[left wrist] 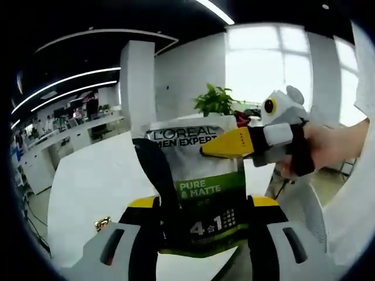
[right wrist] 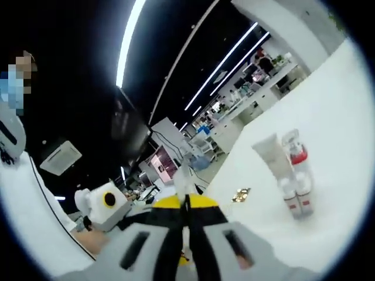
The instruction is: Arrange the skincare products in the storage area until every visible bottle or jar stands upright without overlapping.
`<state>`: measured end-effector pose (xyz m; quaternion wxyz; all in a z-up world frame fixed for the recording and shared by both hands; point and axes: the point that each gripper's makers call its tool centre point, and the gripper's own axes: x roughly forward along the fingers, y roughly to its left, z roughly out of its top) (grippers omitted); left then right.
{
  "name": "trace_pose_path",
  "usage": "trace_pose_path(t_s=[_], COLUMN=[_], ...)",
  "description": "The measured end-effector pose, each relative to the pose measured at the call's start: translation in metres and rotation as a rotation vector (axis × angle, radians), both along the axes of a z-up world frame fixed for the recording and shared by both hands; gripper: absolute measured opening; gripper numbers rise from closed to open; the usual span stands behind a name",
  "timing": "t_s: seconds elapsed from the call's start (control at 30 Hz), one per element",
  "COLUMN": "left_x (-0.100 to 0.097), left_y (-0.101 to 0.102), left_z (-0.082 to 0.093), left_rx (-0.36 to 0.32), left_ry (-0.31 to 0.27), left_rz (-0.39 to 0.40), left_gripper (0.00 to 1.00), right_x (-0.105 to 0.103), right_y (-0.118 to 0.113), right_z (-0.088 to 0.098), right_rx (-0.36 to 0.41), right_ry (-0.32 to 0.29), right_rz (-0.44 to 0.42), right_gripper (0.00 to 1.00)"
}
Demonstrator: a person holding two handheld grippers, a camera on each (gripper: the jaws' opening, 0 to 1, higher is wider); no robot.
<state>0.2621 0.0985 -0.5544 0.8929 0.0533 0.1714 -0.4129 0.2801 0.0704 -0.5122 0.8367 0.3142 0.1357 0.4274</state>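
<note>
1. In the left gripper view, the left gripper (left wrist: 199, 225) has its two jaws set wide apart on either side of a L'Oréal Men Expert pouch (left wrist: 196, 175), a flat grey pack with a green "Pure & Matte" band. The pouch stands upright between the jaws, and its lower part sits in the gap; whether the jaws press on it cannot be told for sure, though they appear to hold it.
2. Just beyond, the right gripper (left wrist: 231, 144) comes in from the right, its yellow jaw tip lying across the upper part of the pouch. A person's hand (left wrist: 328, 146) grips its handle, with a white sleeve behind.
3. In the right gripper view, the right gripper (right wrist: 186, 219) has its jaws drawn close together, with a thin pale edge showing in the narrow slit between them; this looks like the pouch seen edge-on, but that is not certain.
4. Low on the white table (left wrist: 88, 181) sits a small gold object (left wrist: 102, 222), which also shows on the table in the right gripper view (right wrist: 241, 194).
5. Further off on the table stand a white tube (right wrist: 273, 155) and a clear bottle with a red band (right wrist: 296, 153), close together and upright, with two small white bottles (right wrist: 297, 196) just beside them.
6. Farthest away, a green plant (left wrist: 215, 99) stands behind the pouch.
</note>
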Motion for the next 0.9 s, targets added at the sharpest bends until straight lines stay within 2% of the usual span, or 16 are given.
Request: trace_pose_path(t_s=[0.1, 0.2, 0.23, 0.27, 0.3, 0.37, 0.53, 0.6, 0.67, 0.7, 0.73, 0.8, 0.83, 0.87, 0.9], left_x=[0.0, 0.003, 0.002, 0.001, -0.002, -0.003, -0.001, -0.002, -0.012, -0.013, -0.014, -0.019, -0.02, -0.023, -0.029], left_y=[0.004, 0.006, 0.006, 0.005, 0.003, 0.002, 0.004, 0.004, -0.001, -0.001, 0.0, 0.001, 0.001, 0.0, -0.001], left_z=[-0.002, 0.005, 0.007, 0.01, 0.015, 0.021, 0.027, 0.032, 0.046, 0.051, 0.05, 0.052, 0.058, 0.063, 0.068], left_rx=[-0.001, -0.126, -0.167, -0.199, -0.245, -0.307, -0.351, -0.374, -0.451, -0.486, -0.479, -0.504, -0.547, -0.58, -0.619], left_ry=[0.029, 0.104, 0.152, 0.17, 0.207, 0.275, 0.334, 0.337, 0.345, 0.343, 0.334, 0.362, 0.35, 0.364, 0.385], left_rz=[-0.04, -0.063, -0.093, -0.121, -0.168, -0.209, -0.267, -0.281, -0.342, -0.344, -0.346, -0.345, -0.346, -0.353, -0.37], left_gripper=[0.65, 0.68, 0.69, 0.69, 0.69, 0.69, 0.64, 0.53, 0.35, 0.28, 0.26, 0.14, 0.07, 0.02, 0.01], right_x=[0.0, -0.004, -0.006, -0.006, -0.008, -0.012, -0.027, -0.03, -0.029, -0.027, -0.025, -0.018, -0.015, -0.014, -0.014], right_y=[-0.004, -0.005, -0.004, -0.004, -0.004, -0.003, 0.005, 0.006, 0.005, 0.003, 0.001, -0.008, -0.012, -0.013, -0.014], right_z=[0.006, 0.014, 0.016, 0.018, 0.02, 0.026, 0.049, 0.055, 0.057, 0.055, 0.056, 0.057, 0.055, 0.055, 0.055], right_rx=[0.004, 0.003, 0.002, -0.004, -0.006, 0.003, 0.07, 0.074, 0.061, 0.048, 0.053, 0.06, 0.055, 0.051, 0.043], right_ry=[-0.012, -0.031, -0.038, -0.043, -0.053, -0.064, -0.114, -0.127, -0.141, -0.144, -0.142, -0.141, -0.134, -0.136, -0.139], right_rz=[0.011, 0.051, 0.064, 0.069, 0.083, 0.108, 0.196, 0.206, 0.201, 0.196, 0.195, 0.158, 0.15, 0.146, 0.141], right_gripper=[0.01, 0.01, 0.01, 0.01, 0.01, 0.01, 0.01, 0.01, 0.01, 0.01, 0.01, 0.01, 0.01, 0.01, 0.01])
